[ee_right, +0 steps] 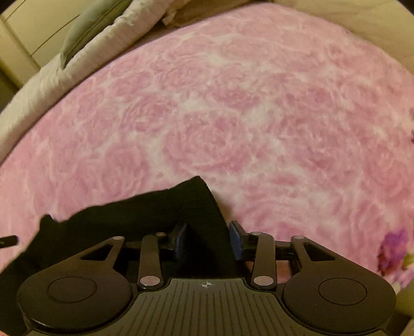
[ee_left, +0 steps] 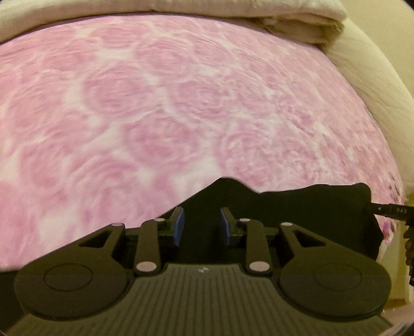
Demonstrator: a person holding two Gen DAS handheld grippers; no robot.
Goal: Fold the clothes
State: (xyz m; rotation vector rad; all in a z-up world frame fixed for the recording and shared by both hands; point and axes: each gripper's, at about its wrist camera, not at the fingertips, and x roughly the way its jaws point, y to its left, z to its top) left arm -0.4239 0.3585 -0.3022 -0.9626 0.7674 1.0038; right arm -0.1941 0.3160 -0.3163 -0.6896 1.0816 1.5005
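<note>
A black garment (ee_left: pixel 297 206) hangs stretched between the two grippers above a bed with a pink rose-patterned blanket (ee_left: pixel 155 103). In the left wrist view my left gripper (ee_left: pixel 201 224) has black cloth between its blue pads (ee_left: pixel 179 227), which stand a little apart. In the right wrist view my right gripper (ee_right: pixel 208 241) has a fold of the same black garment (ee_right: pixel 145 209) rising between its blue pads (ee_right: pixel 236 241). The right gripper's tip shows at the far right of the left wrist view (ee_left: pixel 388 208).
A cream duvet and pillow (ee_left: pixel 297 23) lie along the bed's far edge, and also show in the right wrist view (ee_right: pixel 77 51). A cream wall or headboard (ee_left: pixel 375 90) borders the right side. Wardrobe panels (ee_right: pixel 23 33) stand at the far left.
</note>
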